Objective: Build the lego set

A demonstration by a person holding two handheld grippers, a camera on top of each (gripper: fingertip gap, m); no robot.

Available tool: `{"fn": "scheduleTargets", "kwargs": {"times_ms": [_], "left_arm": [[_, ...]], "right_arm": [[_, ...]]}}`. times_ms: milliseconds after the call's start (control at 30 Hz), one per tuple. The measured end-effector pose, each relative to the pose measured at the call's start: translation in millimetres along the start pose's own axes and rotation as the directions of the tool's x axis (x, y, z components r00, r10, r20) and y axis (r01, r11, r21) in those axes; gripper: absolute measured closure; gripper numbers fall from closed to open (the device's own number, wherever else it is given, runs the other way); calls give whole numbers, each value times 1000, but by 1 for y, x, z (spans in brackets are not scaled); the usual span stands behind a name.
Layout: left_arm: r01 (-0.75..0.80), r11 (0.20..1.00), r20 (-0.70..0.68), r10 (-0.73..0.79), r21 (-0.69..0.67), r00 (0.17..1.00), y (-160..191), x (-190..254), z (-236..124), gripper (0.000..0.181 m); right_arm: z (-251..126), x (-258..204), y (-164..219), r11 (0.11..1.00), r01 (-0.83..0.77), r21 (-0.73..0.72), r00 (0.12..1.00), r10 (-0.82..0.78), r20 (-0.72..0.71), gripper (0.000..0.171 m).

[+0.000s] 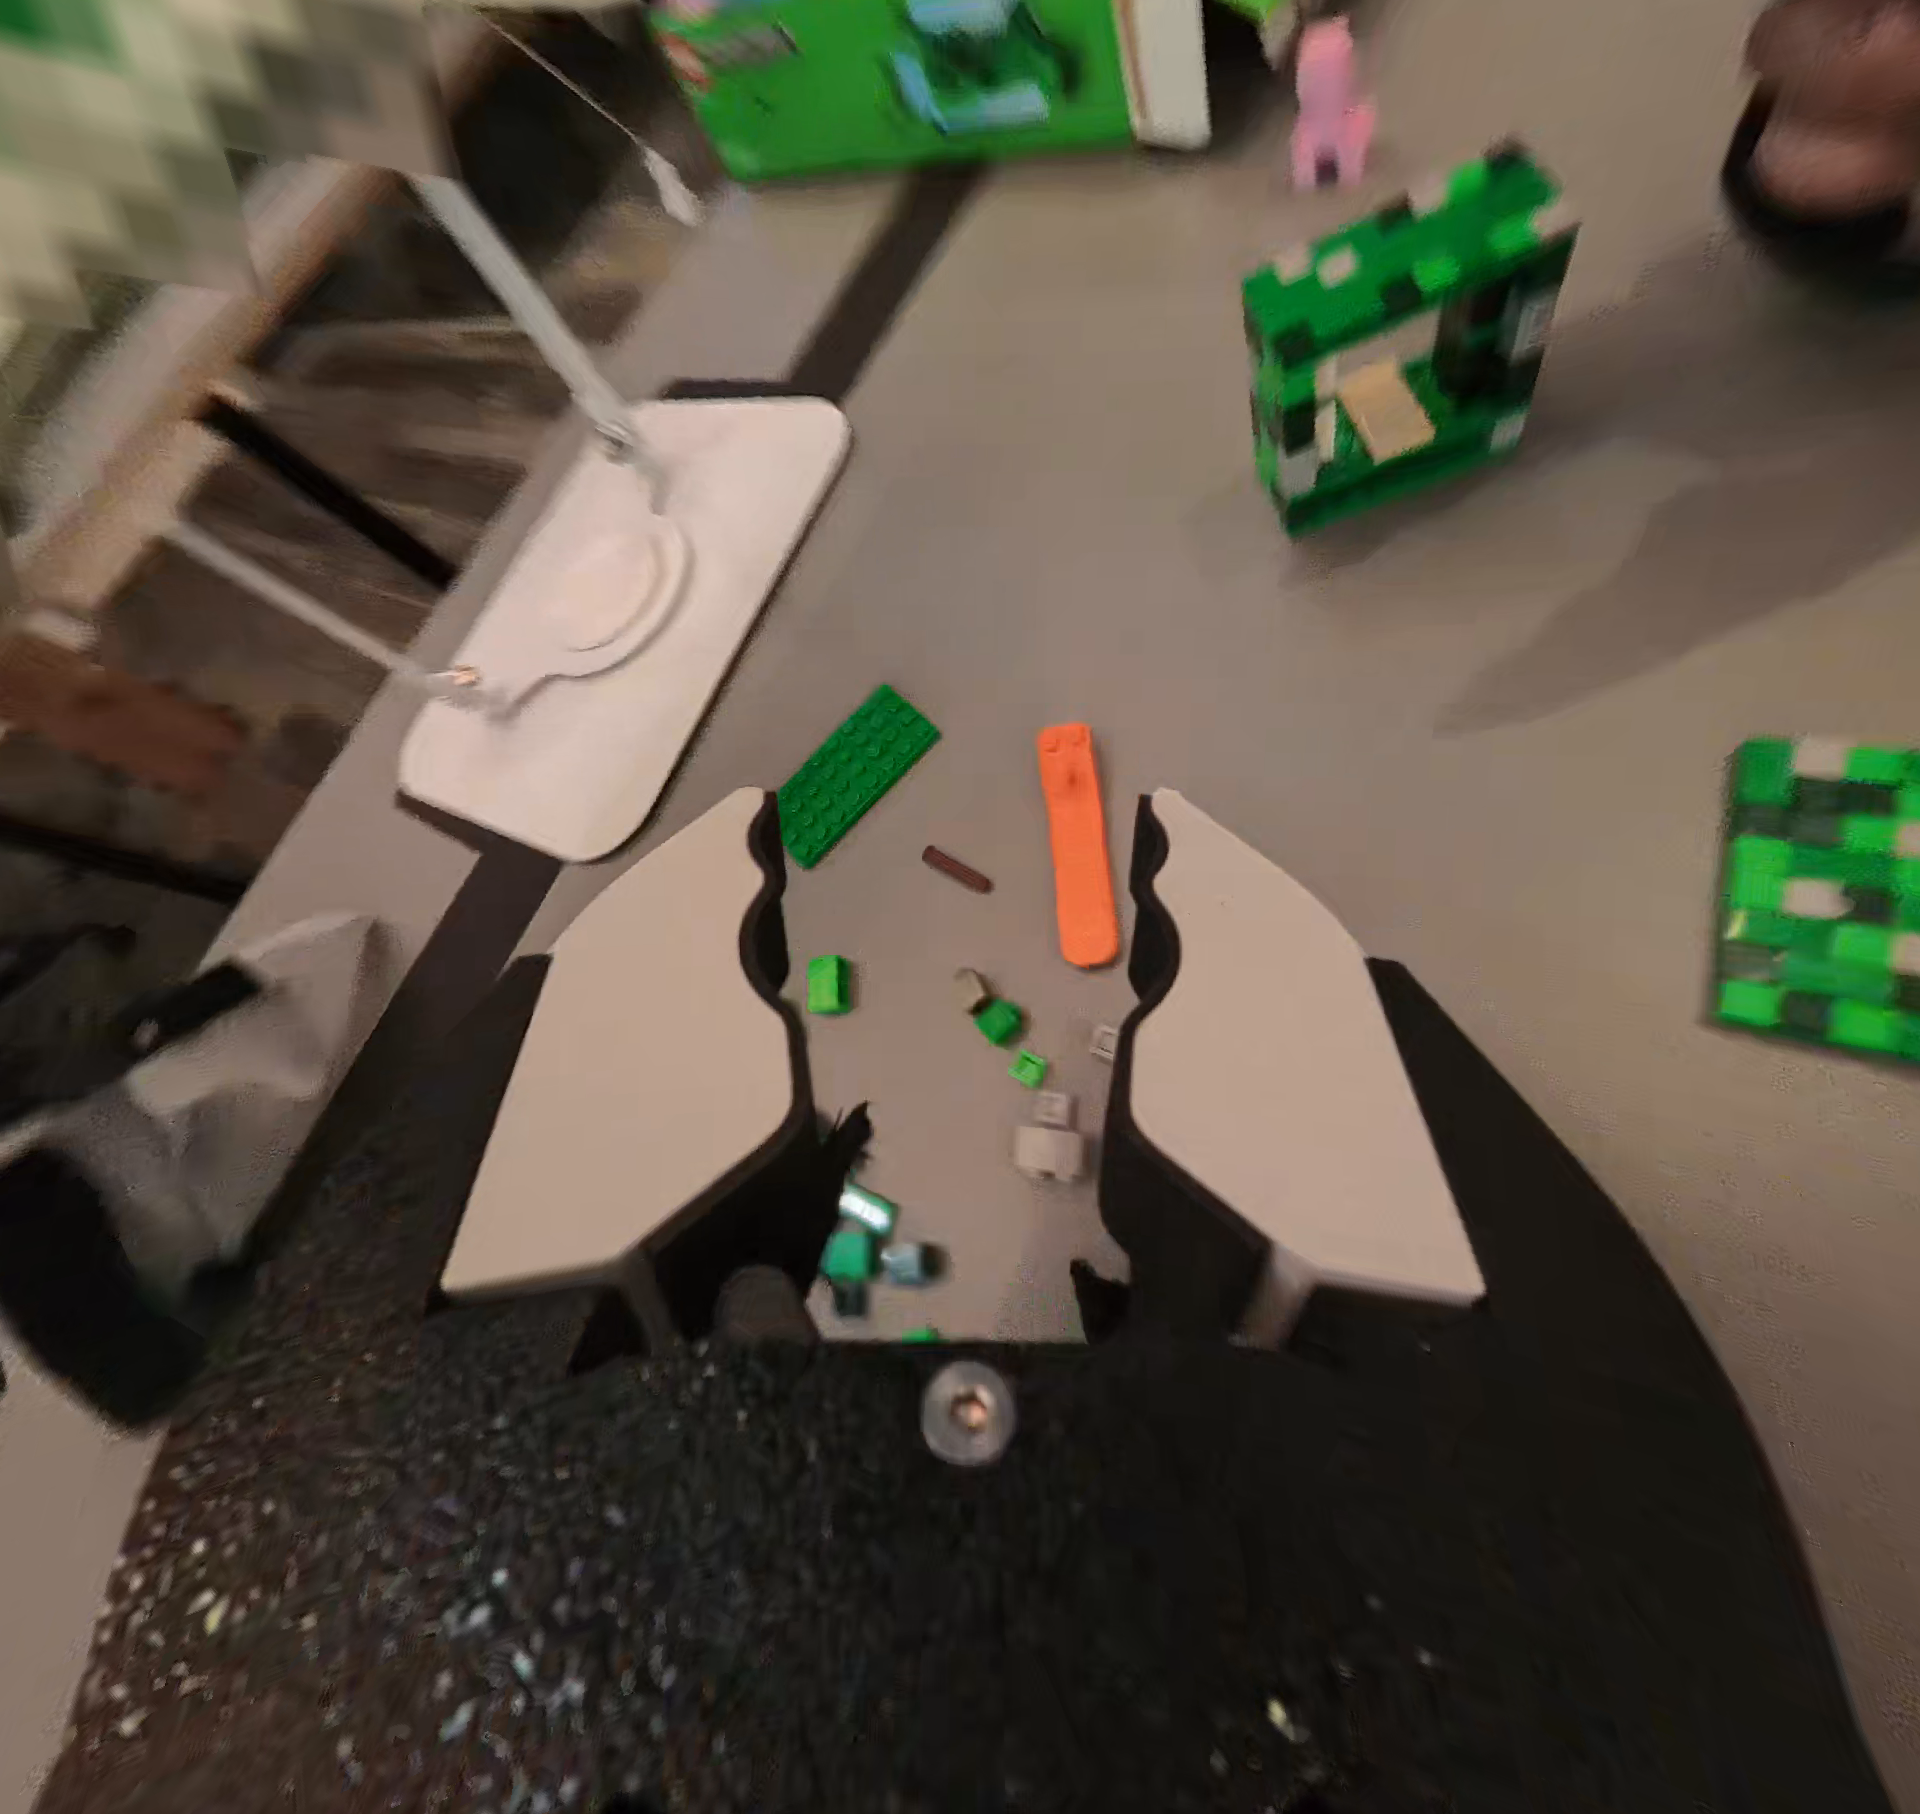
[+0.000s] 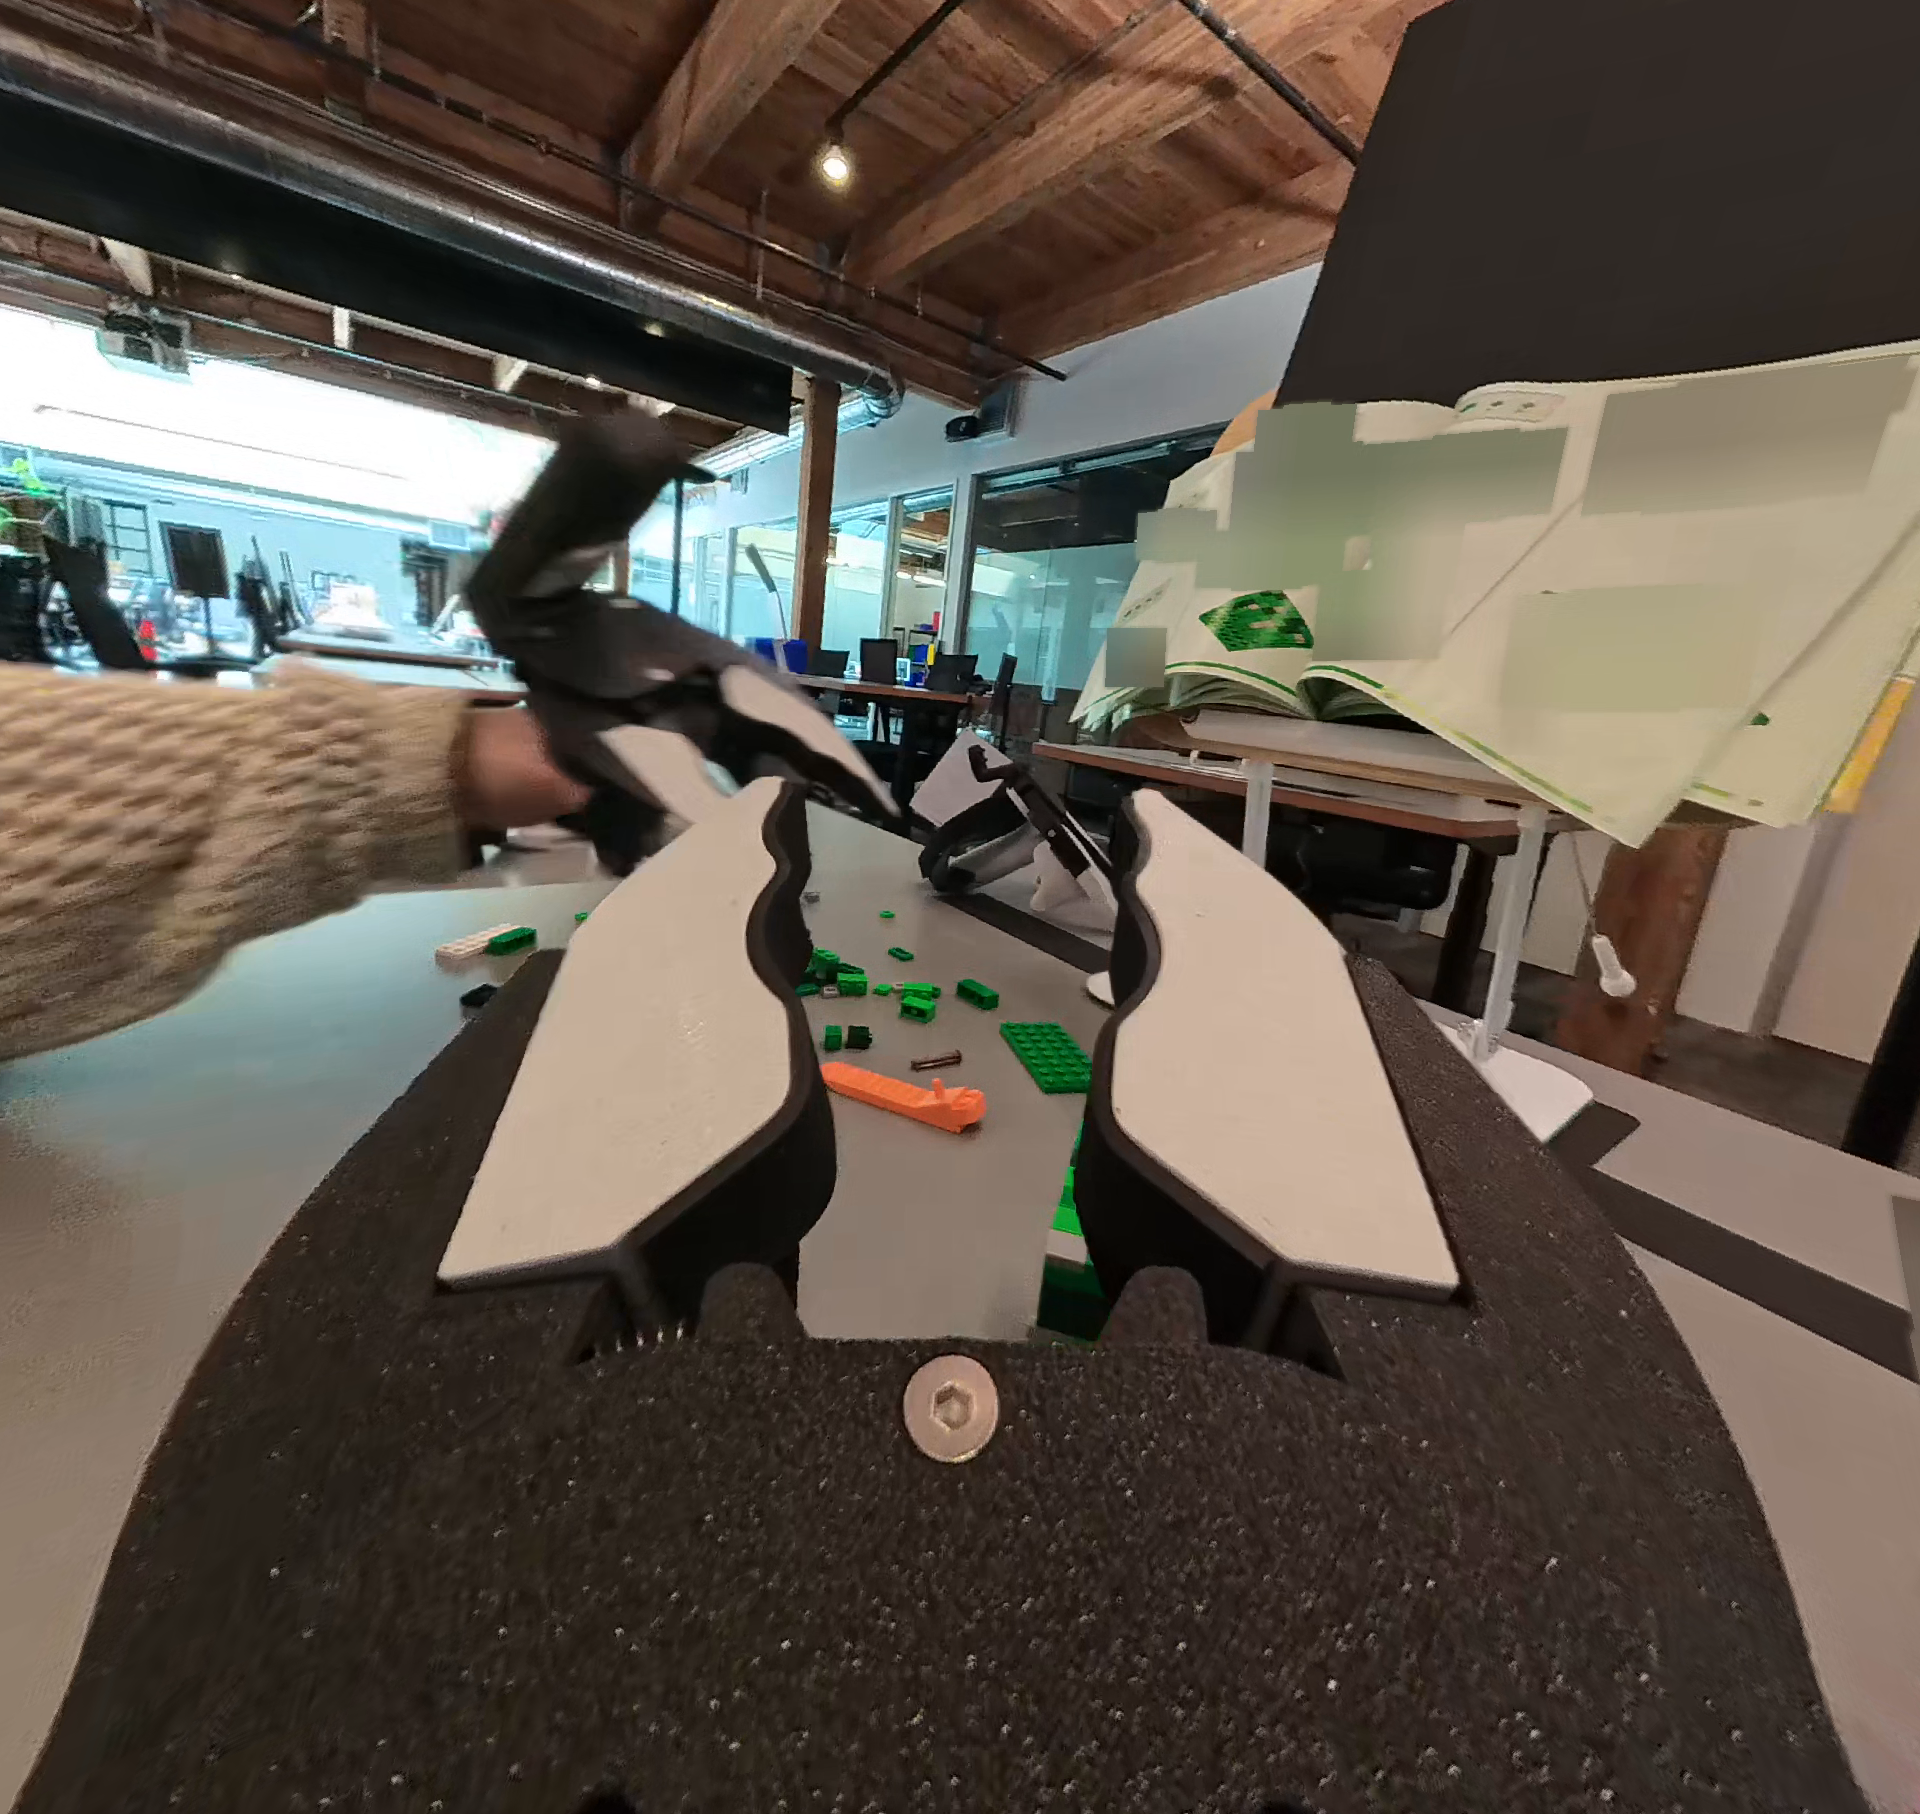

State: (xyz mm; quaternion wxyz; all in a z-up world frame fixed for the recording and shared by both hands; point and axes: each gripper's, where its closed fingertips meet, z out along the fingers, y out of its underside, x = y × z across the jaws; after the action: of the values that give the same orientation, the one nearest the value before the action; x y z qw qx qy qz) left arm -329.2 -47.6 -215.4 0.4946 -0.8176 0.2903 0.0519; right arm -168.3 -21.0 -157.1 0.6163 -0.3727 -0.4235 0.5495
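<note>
My left gripper (image 1: 956, 891) hovers, fingers apart and empty, over loose green bricks (image 1: 831, 985) on the grey tabletop (image 1: 1247, 684). Beyond lie an orange brick separator (image 1: 1078, 845) and a green plate (image 1: 857, 773); farther off stands the green block build (image 1: 1403, 351). My right gripper (image 2: 961, 881) is likewise spread, empty.

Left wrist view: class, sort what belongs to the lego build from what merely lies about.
Build: green plate, loose green bricks, green block model, mosaic panel, orange brick separator.
Lying about: white stand base, green box.
</note>
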Motion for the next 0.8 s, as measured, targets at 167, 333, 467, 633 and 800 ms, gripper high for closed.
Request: {"fn": "scheduleTargets", "kwargs": {"times_ms": [167,333,467,633,800], "left_arm": [[-162,942,-233,94,-294,968,24,-28,65,118],[-256,856,-378,77,-449,923,43,-41,100,120],[-355,762,-471,76,-542,879,58,-42,112,118],[-456,696,-543,112,-555,832,64,-41,120,123],[-438,666,-583,6,-604,812,65,-30,115,148]], "right_arm": [[0,-3,-1,1000,-21,8,999,21,30,116],[2,-4,2,997,-72,0,995,72,67,116],[4,-6,4,993,-118,-16,988,119,99,117],[4,-11,5,994,-110,-21,986,112,124,117],[3,-18,4,998,-55,-21,989,57,138,118]]}}
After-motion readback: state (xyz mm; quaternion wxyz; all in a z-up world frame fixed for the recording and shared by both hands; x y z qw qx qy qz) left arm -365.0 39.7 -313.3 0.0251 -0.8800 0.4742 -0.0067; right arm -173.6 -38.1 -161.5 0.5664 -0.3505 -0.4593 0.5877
